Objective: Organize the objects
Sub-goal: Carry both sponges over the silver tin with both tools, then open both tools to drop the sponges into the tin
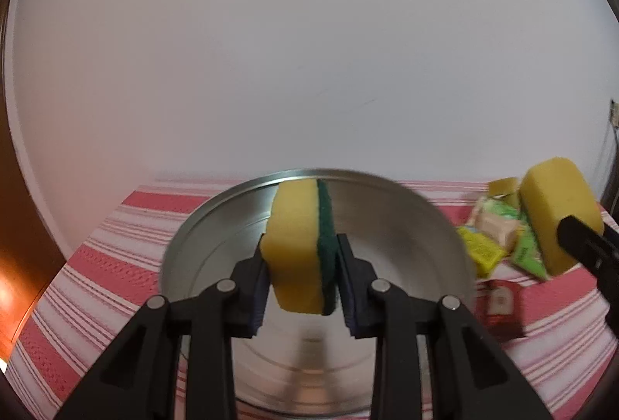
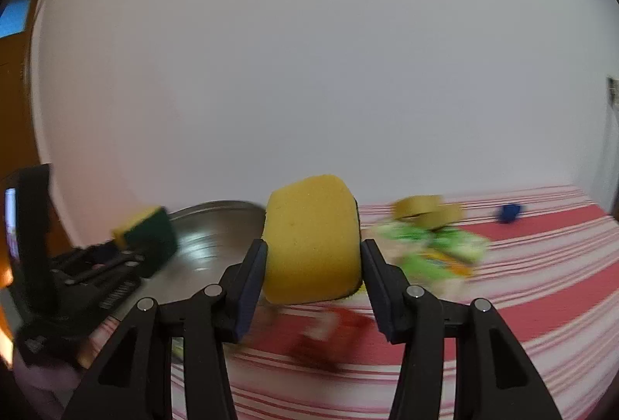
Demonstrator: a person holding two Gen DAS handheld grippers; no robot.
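The left gripper (image 1: 301, 265) had its jaws clamped on a scrub sponge (image 1: 300, 246), yellow with a green scouring face, held on edge and off the surface, above the round metal tray (image 1: 406, 226). The right gripper (image 2: 313, 265) had its jaws clamped on a plain yellow sponge (image 2: 312, 240), also lifted, above the red-and-white striped cloth (image 2: 522, 284) just to the right of the tray. Both sponges were in the air, so the step in hand looked like the carry: each had been picked out and was on its way to the tray. Behind the right gripper a loose heap of green and yellow packets (image 2: 437, 249) lay on the cloth, with a red packet (image 2: 332, 335) nearer and a small blue thing (image 2: 508, 213) far off; all were blurred. The next move would likely call for lowering the scrub sponge onto the tray floor and parting the jaws, then bringing the plain sponge in beside it without the two grippers colliding, as they stood close together.
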